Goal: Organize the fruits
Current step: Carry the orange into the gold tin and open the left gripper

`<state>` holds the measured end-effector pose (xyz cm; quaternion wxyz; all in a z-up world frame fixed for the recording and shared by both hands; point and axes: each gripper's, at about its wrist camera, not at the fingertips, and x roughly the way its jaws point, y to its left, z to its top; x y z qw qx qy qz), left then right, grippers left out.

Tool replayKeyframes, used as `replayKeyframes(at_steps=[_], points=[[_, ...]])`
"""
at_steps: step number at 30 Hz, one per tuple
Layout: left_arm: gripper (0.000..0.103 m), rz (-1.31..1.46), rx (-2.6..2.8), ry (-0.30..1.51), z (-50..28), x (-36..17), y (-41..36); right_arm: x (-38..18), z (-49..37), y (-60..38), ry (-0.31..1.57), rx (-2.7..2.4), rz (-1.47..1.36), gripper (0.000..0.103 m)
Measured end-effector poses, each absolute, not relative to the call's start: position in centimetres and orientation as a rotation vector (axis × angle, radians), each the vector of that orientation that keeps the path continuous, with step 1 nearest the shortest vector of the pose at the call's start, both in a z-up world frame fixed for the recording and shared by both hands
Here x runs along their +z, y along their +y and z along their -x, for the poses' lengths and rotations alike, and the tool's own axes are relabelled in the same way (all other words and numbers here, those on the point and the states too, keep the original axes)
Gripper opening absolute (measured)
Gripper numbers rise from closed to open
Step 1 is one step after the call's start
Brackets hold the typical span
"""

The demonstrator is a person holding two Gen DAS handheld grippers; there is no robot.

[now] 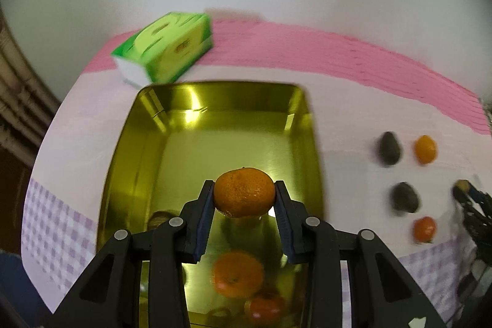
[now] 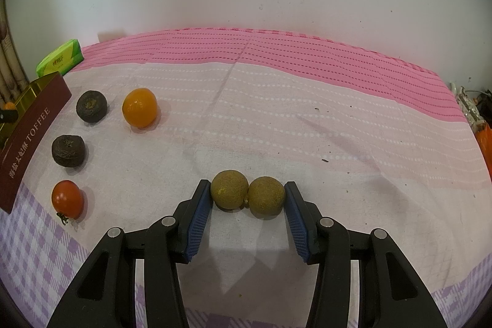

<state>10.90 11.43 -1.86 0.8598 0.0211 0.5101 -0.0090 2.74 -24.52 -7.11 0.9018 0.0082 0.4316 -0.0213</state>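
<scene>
My left gripper (image 1: pixel 244 195) is shut on an orange mandarin (image 1: pixel 244 192) and holds it above the gold tin tray (image 1: pixel 123 149). Another mandarin (image 1: pixel 238 274) and a red fruit (image 1: pixel 265 308) lie in the tray near its front. My right gripper (image 2: pixel 248 197) is closed around a pair of joined brown-green longans (image 2: pixel 248 194), which rest on the cloth; both pads touch them. On the cloth to the left lie two dark wrinkled fruits (image 2: pixel 91 106) (image 2: pixel 68 150), an orange fruit (image 2: pixel 140 108) and a red tomato (image 2: pixel 67 199). The same fruits show in the left view (image 1: pixel 390 148).
A green tissue pack (image 1: pixel 166 46) lies behind the tray near the wall. The tray's maroon side reads TOFFEE (image 2: pixel 30 140) at the left of the right wrist view. Pink and lilac-check cloth (image 2: pixel 276 119) covers the table. Clutter sits at the far right edge (image 2: pixel 479 112).
</scene>
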Motion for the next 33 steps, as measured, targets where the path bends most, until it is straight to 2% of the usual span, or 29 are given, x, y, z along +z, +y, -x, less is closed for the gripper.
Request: replayKeyframes(at_steps=[13, 33], points=[[0.034, -0.042, 0.026, 1.143, -11.4, -4.8, 13.4, -7.1, -2.8, -24.5, 0.892, -0.044, -0.016, 0.049], [0.036, -0.071, 0.031, 1.148, -11.1, -5.1, 13.1, -7.1, -2.8, -24.5, 0.892, -0.043, -0.015, 0.049]])
